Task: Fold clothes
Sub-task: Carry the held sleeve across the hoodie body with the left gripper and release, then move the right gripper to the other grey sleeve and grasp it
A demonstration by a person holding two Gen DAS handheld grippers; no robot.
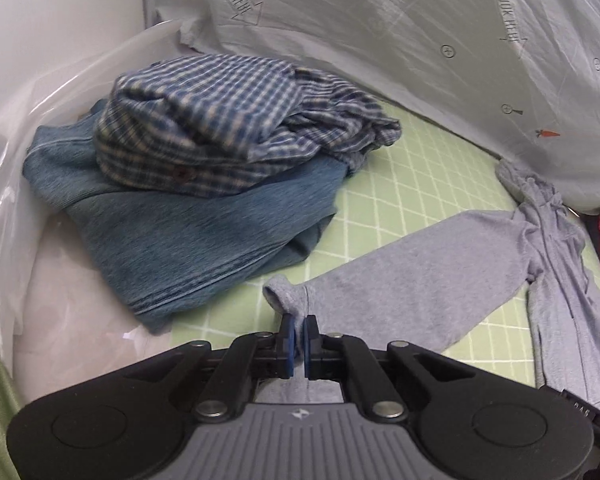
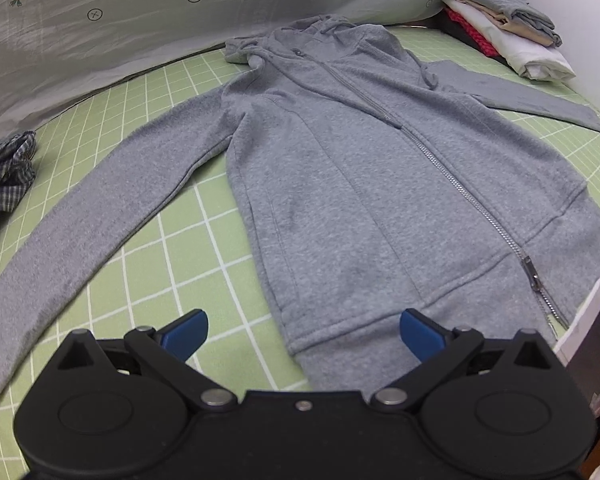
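I am clamping my left gripper (image 1: pixel 299 334) on the grey hoodie's (image 2: pixel 340 160) cuff (image 1: pixel 288 298), while my right gripper (image 2: pixel 303 334) is hanging released above its hem.

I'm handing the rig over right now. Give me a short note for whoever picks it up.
Left hand-held gripper: shut on the grey hoodie's sleeve cuff.
Right hand-held gripper: open, empty, over the hem.
Grey hoodie: flat on the green mat, zipped, both sleeves spread out.
Done: laid out. A folded stack sits in the far corner.
Left: fold sleeves in, fold the body; plaid shirt and blue sweater still unfolded.
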